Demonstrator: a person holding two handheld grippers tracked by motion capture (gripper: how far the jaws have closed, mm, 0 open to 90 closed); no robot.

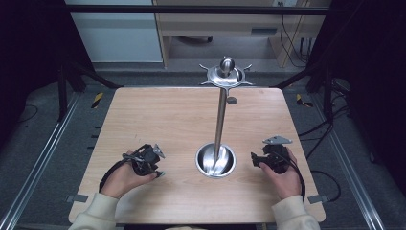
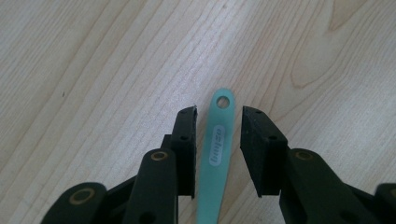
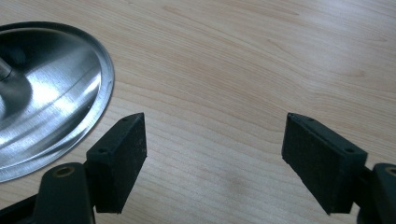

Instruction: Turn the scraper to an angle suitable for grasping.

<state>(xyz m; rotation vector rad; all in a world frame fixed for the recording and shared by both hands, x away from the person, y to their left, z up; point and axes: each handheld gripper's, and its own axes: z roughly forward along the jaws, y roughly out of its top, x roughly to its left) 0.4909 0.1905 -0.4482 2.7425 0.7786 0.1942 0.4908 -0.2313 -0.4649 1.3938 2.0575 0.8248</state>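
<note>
Between both claws stands a steel stand (image 1: 219, 120), base dish (image 3: 46, 93) on the table (image 1: 167, 120).

A light wooden table (image 1: 158, 120) sits in the middle; a shiny metal stand (image 1: 219, 120) rises from its round base near the front edge, with a spiky round top (a knob sits on it); a green plastic handle (image 2: 215, 154) with a small hole at its end lies flat on the wood; grey floor (image 1: 43, 143) lies around; a pale wooden cabinet (image 1: 215, 24) stands far back.
</note>
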